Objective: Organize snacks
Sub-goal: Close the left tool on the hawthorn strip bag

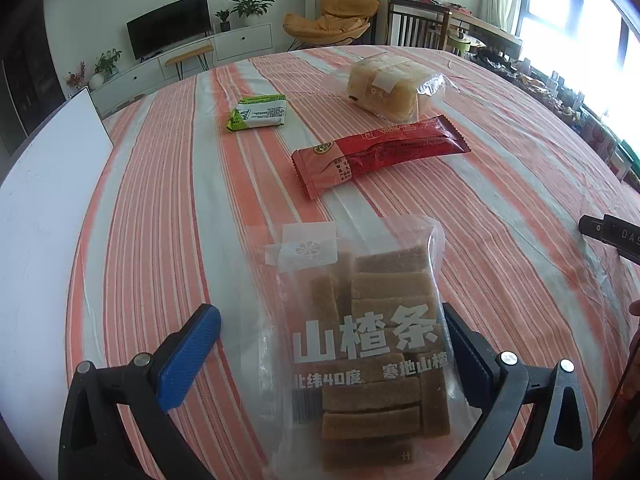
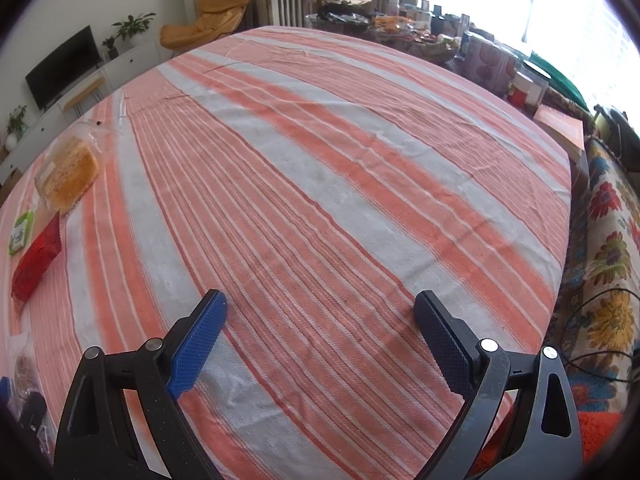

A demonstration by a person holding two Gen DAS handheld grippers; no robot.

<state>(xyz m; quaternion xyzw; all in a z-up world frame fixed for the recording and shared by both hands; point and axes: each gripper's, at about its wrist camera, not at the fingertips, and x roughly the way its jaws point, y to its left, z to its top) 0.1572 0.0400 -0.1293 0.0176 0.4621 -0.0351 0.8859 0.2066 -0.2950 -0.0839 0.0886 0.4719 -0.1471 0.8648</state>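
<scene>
clear crinkly bag of brown bars, glossy red wrapper, striped woven cloth

Right hand-held gripper agape over striped tablecloth.

bright daylight, blown-out window glare, dark curved fisheye edges

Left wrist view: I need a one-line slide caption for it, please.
Open left gripper straddles a clear bag of hawthorn strips on the striped tablecloth; red packet, green packet and bread beyond.
</scene>
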